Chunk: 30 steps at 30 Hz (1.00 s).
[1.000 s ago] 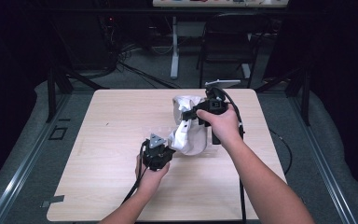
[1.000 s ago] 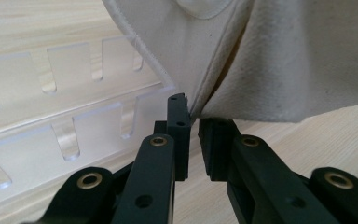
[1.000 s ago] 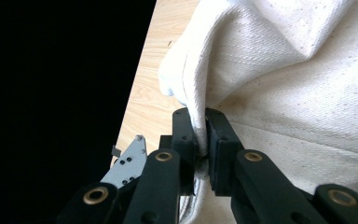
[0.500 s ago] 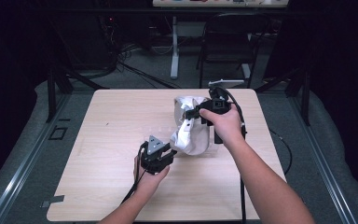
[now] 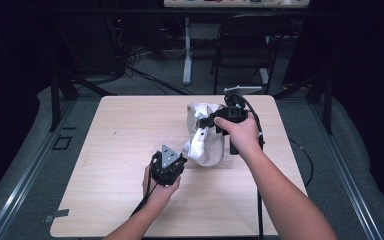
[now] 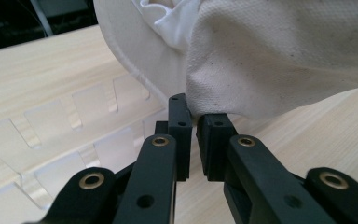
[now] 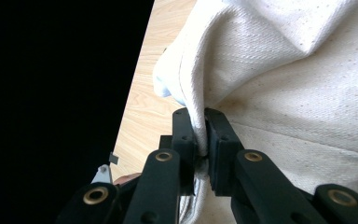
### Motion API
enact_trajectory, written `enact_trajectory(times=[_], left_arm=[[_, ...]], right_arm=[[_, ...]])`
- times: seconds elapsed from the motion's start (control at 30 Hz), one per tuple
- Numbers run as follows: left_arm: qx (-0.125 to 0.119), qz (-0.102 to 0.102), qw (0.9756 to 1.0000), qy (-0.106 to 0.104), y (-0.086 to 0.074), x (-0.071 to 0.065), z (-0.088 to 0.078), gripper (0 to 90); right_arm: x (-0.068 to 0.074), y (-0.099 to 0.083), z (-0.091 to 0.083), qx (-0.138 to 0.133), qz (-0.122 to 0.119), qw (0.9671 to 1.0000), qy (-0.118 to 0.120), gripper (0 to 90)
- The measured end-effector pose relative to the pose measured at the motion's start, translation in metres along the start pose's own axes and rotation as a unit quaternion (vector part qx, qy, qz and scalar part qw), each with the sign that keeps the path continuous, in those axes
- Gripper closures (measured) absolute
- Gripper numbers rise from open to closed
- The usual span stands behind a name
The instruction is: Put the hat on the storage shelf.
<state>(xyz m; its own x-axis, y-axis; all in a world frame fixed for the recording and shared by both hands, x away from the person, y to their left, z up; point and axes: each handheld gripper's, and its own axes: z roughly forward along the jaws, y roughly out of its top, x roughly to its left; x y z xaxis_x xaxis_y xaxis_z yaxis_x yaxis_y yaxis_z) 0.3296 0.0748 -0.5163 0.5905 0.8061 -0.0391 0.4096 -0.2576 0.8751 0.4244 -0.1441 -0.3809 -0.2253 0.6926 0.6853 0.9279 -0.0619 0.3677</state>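
A white cloth bag point(image 5: 207, 150) stands crumpled on the wooden table point(image 5: 120, 150), right of centre. My right gripper point(image 5: 202, 122) comes in from the right and is shut on the bag's upper rim; the right gripper view shows the cloth point(image 7: 298, 93) pinched between its pads point(image 7: 200, 126). My left gripper point(image 5: 182, 154) sits at the bag's lower left corner. Its jaws have just been closing and now stand together point(image 6: 192, 116). A fold of the bag point(image 6: 270, 56) rests right at their tips, with no cloth seen between the pads.
A clear plastic piece with slots point(image 6: 74, 126) lies flat on the table left of the bag. A dark chair point(image 5: 250, 45) and cables on the floor lie beyond the far edge. Bare wood stretches over the table's left half.
The left gripper has rolled so its grey plate faces up, and it stays by the bag's lower left corner. The right gripper and the bag's rim have kept still.
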Motion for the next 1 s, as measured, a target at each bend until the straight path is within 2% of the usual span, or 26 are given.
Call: enact_trajectory(times=[0.2,0.23,0.27,0.3,0.43,0.6,0.63,0.77,0.8,0.87,1.0], left_arm=[[0.014,-0.05,0.9982,-0.03,-0.005,0.013,0.0,85.3],[0.014,-0.05,0.9982,-0.03,-0.005,0.013,0.0,85.2],[0.014,-0.064,0.9973,-0.033,-0.005,0.015,0.0,85.2],[0.016,-0.082,0.9955,-0.045,-0.006,0.019,0.001,85.2],[0.022,-0.09,0.9946,-0.046,-0.008,0.02,0.001,85.3],[0.049,-0.068,0.9957,-0.039,-0.013,0.018,0.008,85.5],[0.049,-0.068,0.9958,-0.038,-0.013,0.019,0.008,85.6],[0.047,-0.068,0.9959,-0.035,-0.012,0.017,0.008,85.5],[0.049,-0.06,0.9966,-0.03,-0.012,0.016,0.008,85.5],[0.049,-0.055,0.9969,-0.027,-0.012,0.014,0.008,85.3],[0.042,-0.064,0.9966,-0.032,-0.011,0.016,0.008,83.8]], right_arm=[[0.004,-0.002,0.005,0.007,-0.007,0.9999,-0.001,83.4],[0.004,-0.002,0.005,0.007,-0.007,0.9999,-0.001,83.4],[0.005,-0.002,0.008,0.006,-0.007,1.0,-0.002,83.4],[0.005,-0.001,0.008,0.01,-0.007,0.9999,0.0,83.4],[0.005,-0.001,0.014,0.012,-0.008,0.9999,-0.007,83.3],[0.005,-0.001,0.021,0.017,-0.008,0.9998,-0.011,83.4],[0.006,-0.001,0.023,0.015,-0.009,0.9997,-0.019,83.4],[0.002,-0.002,0.023,0.018,-0.01,0.9996,-0.018,83.4],[0.0,-0.002,0.023,0.013,-0.002,0.9997,-0.019,83.4],[-0.003,-0.001,0.021,0.018,-0.003,0.9997,-0.018,83.4],[-0.004,-0.001,0.02,0.013,-0.002,0.9997,-0.018,83.3]])
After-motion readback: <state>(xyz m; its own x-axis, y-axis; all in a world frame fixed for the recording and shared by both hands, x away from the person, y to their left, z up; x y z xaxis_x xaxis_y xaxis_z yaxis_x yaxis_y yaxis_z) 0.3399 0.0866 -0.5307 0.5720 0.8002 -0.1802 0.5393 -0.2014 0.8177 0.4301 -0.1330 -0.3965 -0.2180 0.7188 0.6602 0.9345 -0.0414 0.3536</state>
